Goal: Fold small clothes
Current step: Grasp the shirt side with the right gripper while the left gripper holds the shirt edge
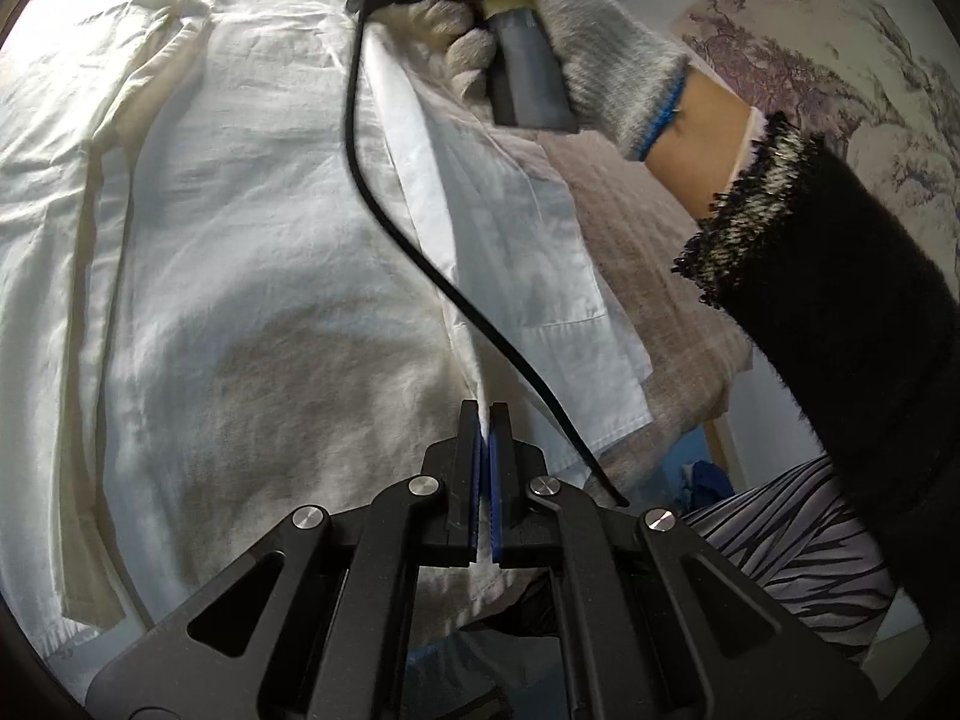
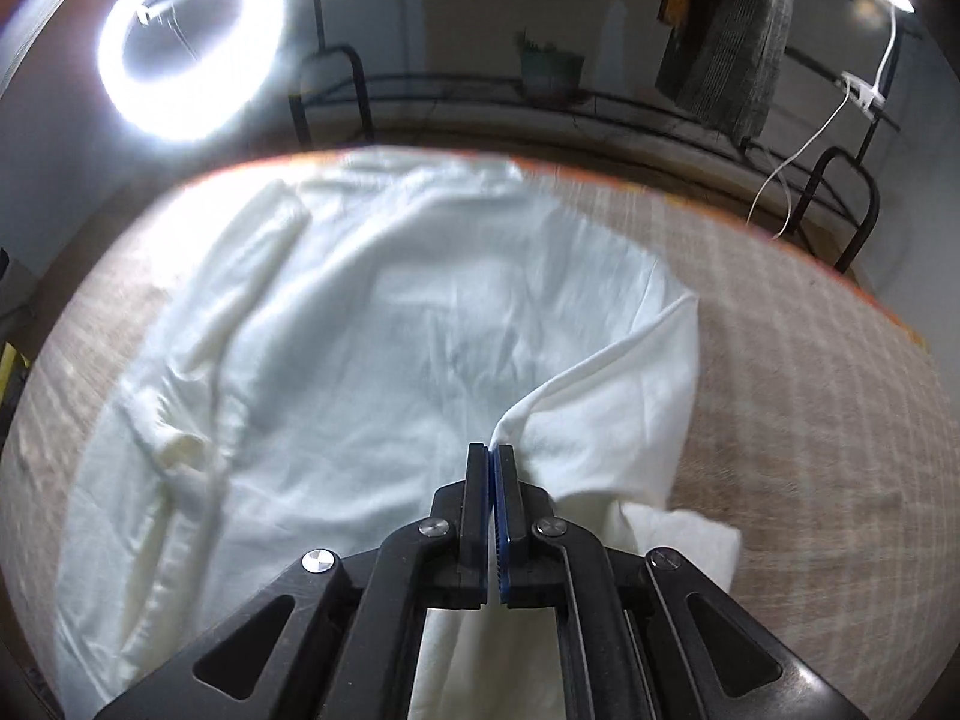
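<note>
My left tool (image 1: pixel 485 420) and right tool (image 2: pixel 493 459) are both clamped on the right edge of the white shirt (image 1: pixel 252 252) spread across the worktop (image 2: pixel 810 396). Uneven pulling may skew the fold.

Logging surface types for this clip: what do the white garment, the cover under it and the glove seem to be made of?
White garment: thin woven cloth, probably cotton or linen, matte, finely creased, pinched in both grippers.
Cover: coarser beige textile with a faint ribbed or checked weave.
Glove: knitted work glove, fuzzy grey-white yarn, blue cuff edge.
</note>
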Available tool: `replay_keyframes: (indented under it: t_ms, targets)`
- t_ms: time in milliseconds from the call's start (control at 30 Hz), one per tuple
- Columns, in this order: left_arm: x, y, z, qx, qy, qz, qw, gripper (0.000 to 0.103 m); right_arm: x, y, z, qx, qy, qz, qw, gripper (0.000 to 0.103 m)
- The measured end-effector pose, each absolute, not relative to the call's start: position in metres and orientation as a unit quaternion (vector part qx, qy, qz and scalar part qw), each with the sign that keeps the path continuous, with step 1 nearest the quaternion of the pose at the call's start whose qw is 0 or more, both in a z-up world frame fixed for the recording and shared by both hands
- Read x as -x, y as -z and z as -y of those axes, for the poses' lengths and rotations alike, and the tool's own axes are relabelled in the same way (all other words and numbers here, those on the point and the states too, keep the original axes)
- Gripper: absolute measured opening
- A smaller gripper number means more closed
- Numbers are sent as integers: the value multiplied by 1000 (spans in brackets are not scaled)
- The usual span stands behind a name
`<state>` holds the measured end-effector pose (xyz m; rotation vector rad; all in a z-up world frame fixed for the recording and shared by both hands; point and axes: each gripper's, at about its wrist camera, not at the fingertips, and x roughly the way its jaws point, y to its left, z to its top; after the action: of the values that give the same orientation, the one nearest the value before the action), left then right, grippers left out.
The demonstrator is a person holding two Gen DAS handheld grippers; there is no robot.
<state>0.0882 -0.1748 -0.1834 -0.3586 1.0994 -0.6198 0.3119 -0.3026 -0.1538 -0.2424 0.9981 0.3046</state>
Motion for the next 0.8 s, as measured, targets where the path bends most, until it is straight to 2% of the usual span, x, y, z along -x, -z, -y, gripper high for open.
replay_keyframes:
  t_ms: [100, 133, 167, 433, 700, 800]
  targets:
    - [-86, 179, 182, 144, 286, -507, 800, 0, -315, 166, 310, 93, -154, -489, 853, 10]
    - [-85, 177, 182, 140, 284, -507, 802, 0, -316, 163, 315, 77, -163, -501, 846, 20]
    - [-85, 175, 181, 138, 282, -506, 804, 0, -317, 159, 323, 48, -175, -508, 842, 22]
    - [-62, 150, 168, 114, 269, -460, 839, 0, -273, 80, 399, -57, -185, -452, 871, 23]
    - [-56, 138, 190, 100, 295, -436, 844, 0, -171, 17, 492, -129, -179, -398, 891, 30]
    - [-55, 140, 217, 70, 305, -438, 843, 7, -124, 6, 523, -167, -183, -376, 893, 32]
